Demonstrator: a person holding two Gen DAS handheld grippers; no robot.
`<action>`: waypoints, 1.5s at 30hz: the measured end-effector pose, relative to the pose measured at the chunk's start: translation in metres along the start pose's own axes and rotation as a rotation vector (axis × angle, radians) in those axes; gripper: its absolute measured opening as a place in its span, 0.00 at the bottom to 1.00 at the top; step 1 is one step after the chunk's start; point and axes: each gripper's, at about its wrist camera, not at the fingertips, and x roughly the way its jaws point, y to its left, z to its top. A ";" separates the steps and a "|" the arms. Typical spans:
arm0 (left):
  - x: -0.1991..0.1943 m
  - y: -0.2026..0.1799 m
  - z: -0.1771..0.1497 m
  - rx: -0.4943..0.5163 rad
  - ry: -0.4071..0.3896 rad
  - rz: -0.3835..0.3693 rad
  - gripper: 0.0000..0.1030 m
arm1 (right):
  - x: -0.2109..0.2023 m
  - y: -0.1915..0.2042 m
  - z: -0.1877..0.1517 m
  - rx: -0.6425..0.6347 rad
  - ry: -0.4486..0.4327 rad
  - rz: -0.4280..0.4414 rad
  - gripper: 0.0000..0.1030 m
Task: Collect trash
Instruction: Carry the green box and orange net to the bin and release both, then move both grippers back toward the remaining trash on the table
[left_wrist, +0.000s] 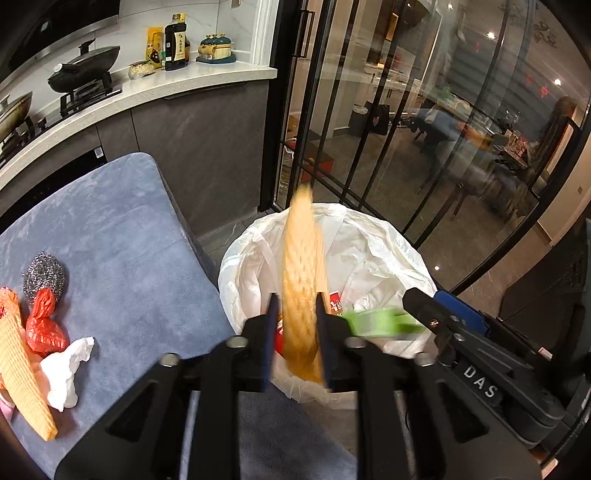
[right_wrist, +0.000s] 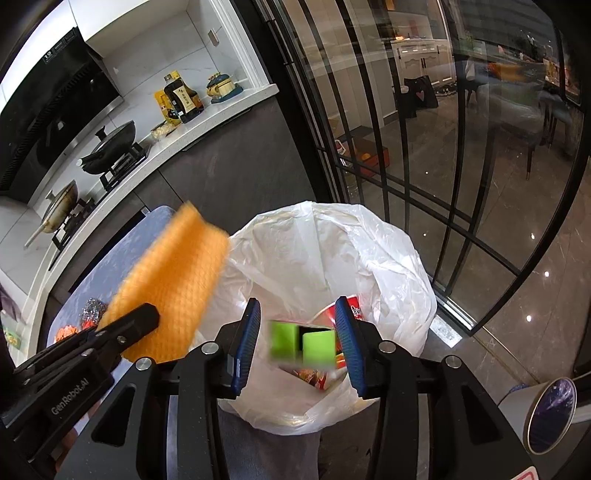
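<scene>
A bin lined with a white bag (left_wrist: 369, 251) (right_wrist: 388, 254) stands beside the blue cloth table (left_wrist: 122, 236). My left gripper (left_wrist: 297, 314) is shut on an orange waffle cloth (left_wrist: 303, 280) (right_wrist: 177, 277), held over the bin's near rim. My right gripper (right_wrist: 297, 336) is open over the bin; a blurred green box (right_wrist: 303, 343) (left_wrist: 380, 323) is between its fingers, apart from them, over the trash inside. More trash lies on the table: a red bag (left_wrist: 44, 328), white tissue (left_wrist: 66, 369), a steel scourer (left_wrist: 44, 275), another orange cloth (left_wrist: 22, 376).
A kitchen counter (left_wrist: 147, 92) with a stove, pans and bottles runs behind the table. Black-framed glass doors (left_wrist: 406, 129) stand behind the bin. A round stool (right_wrist: 552, 413) is at the lower right of the right wrist view.
</scene>
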 end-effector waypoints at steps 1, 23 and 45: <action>-0.001 0.000 0.000 -0.001 -0.005 0.000 0.43 | -0.001 0.001 0.001 -0.001 -0.006 -0.002 0.41; -0.034 0.032 0.006 -0.068 -0.093 0.036 0.68 | -0.045 0.024 0.006 -0.025 -0.122 0.014 0.56; -0.123 0.152 -0.039 -0.280 -0.189 0.180 0.82 | -0.076 0.135 -0.027 -0.187 -0.134 0.151 0.63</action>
